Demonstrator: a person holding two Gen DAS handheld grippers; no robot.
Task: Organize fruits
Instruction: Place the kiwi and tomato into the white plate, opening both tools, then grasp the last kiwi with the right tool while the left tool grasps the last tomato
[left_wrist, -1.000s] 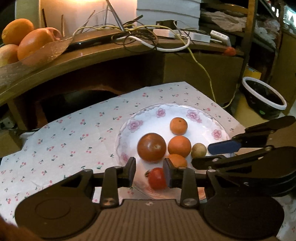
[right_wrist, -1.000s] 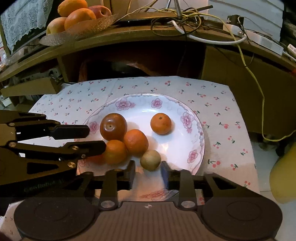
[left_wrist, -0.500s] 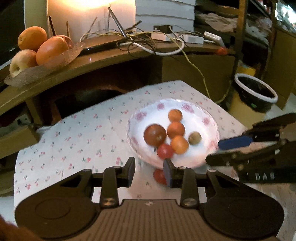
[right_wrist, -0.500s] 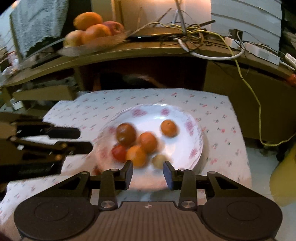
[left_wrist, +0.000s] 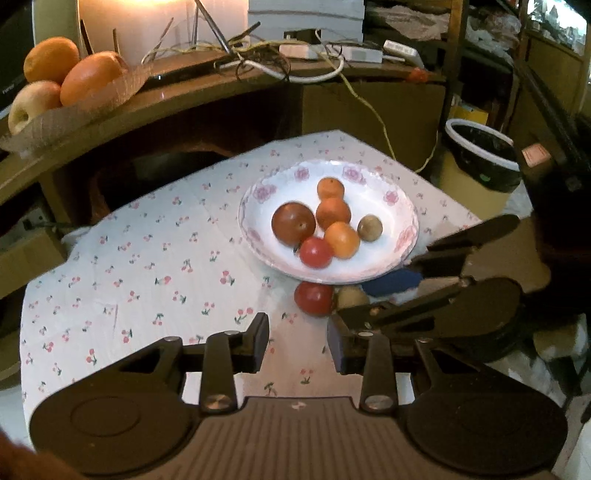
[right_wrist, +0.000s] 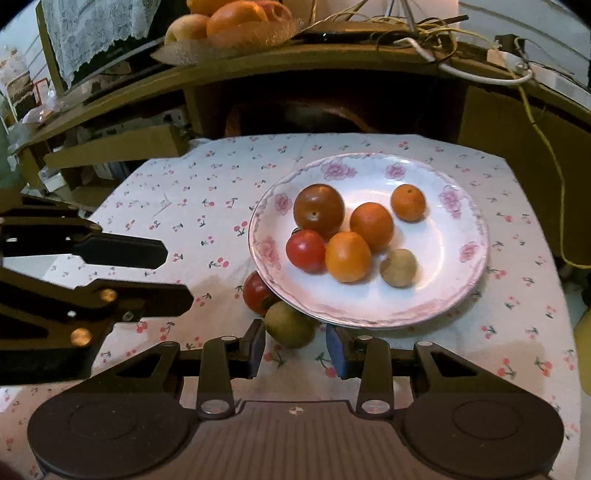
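Plenty of bare cloth-covered counter (left_wrist: 147, 266) left of the plate (right_wrist: 469, 273), easy way in there. Tight at the plate's near rim though: red tomato (right_wrist: 256, 291) and a greenish fruit (right_wrist: 290, 325) wedged right against it. Low wooden shelf (right_wrist: 332, 59) overhanging the back edge, cables (left_wrist: 280, 62) dangling. Bin (left_wrist: 480, 155) off the far right corner.
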